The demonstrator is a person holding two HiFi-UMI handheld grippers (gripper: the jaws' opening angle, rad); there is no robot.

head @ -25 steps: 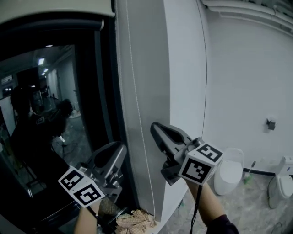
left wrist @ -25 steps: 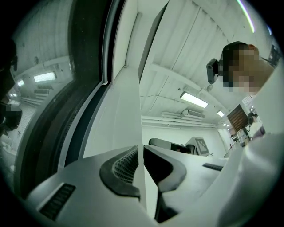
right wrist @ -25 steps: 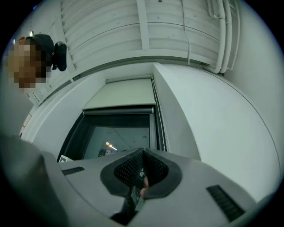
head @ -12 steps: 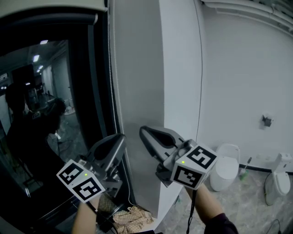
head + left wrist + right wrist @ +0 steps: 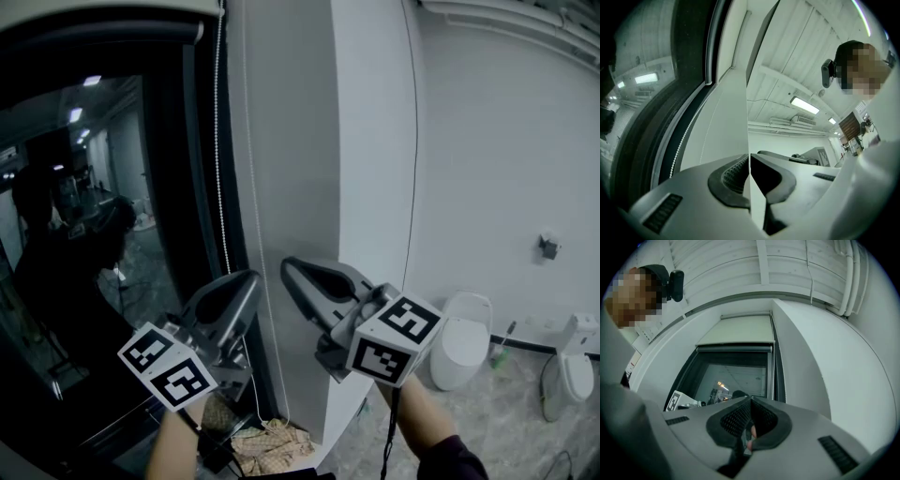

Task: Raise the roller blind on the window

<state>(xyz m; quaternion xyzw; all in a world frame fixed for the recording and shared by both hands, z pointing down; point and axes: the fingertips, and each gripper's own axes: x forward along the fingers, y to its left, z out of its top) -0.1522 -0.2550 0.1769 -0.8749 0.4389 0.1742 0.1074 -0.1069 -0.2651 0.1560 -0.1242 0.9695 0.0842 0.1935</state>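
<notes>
Nearby, beaded white chain [image 5: 221, 159] beside left gripper [image 5: 248, 279] and right gripper [image 5: 288, 266], ribbed dark jaws pressed together, empty.

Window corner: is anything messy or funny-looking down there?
Yes. A crumpled beige cloth lies heaped on the floor at the foot of the window frame. Nothing else looks broken or crooked.
</notes>
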